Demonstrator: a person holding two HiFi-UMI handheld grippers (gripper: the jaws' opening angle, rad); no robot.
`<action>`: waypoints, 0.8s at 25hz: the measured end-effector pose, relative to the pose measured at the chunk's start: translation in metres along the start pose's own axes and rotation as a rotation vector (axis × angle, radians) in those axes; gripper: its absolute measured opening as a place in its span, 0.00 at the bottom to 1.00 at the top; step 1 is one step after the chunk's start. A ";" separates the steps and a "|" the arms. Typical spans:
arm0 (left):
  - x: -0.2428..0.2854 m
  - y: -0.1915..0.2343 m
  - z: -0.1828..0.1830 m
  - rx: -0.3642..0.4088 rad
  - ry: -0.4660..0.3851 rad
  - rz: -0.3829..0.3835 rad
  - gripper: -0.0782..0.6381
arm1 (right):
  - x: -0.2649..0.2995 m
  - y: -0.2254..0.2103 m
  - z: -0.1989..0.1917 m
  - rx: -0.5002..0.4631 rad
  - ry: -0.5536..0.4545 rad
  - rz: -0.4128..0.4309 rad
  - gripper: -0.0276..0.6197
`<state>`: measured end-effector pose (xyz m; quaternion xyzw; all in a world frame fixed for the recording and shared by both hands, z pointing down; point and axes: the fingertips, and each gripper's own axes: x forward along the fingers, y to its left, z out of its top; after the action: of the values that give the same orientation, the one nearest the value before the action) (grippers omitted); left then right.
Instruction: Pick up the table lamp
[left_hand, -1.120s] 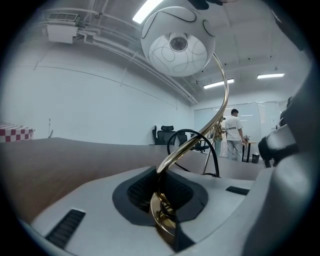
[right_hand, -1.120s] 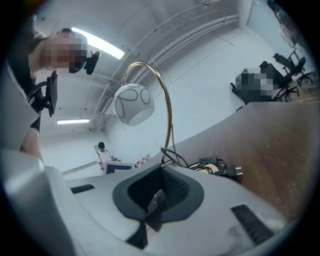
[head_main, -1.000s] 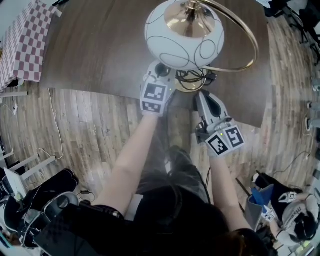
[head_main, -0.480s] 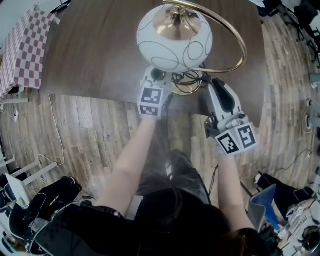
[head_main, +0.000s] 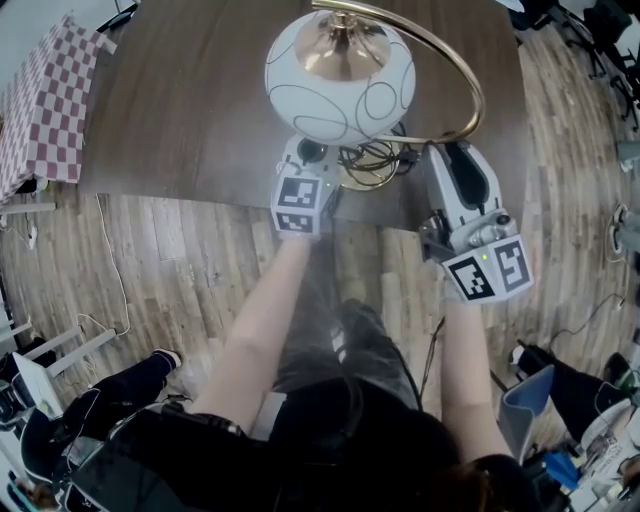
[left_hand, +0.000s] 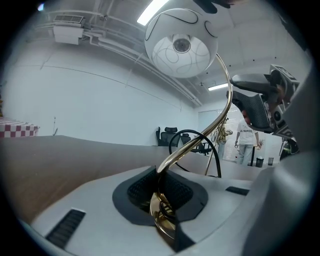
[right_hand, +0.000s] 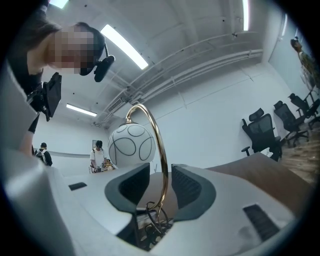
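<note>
The lamp (head_main: 340, 80) stands near the front edge of the table (head_main: 180, 120). The left gripper (left_hand: 162, 200) pinches the rim of the brass base (left_hand: 161, 222), at the foot of the arched stem (right_hand: 162, 150). On the right gripper (right_hand: 160, 185) the jaws are opening; the stem stands between the pads, untouched. The globe (left_hand: 181, 45) appears to be glass: fragile, smooth, not a grip point. It hangs from the arch tip, so the lamp is probably top-heavy and inclined to tip. The stem looks rigid but thin and polished, likely slippery. Take hold low on the stem and at the base. The cord (head_main: 375, 158) coiled at the base may drag.
</note>
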<state>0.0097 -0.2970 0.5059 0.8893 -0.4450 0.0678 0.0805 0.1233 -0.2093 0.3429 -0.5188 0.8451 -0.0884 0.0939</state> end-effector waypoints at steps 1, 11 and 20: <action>0.000 0.000 0.000 -0.001 0.000 0.000 0.15 | 0.002 -0.001 0.005 -0.006 -0.007 0.004 0.26; 0.000 0.000 0.001 -0.003 -0.001 0.002 0.15 | 0.022 0.009 0.048 -0.081 -0.063 0.048 0.26; 0.000 -0.001 0.001 -0.003 -0.002 -0.001 0.15 | 0.033 0.010 0.061 -0.100 -0.064 0.058 0.24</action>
<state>0.0100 -0.2966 0.5047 0.8895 -0.4446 0.0663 0.0816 0.1150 -0.2377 0.2787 -0.5006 0.8598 -0.0265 0.0972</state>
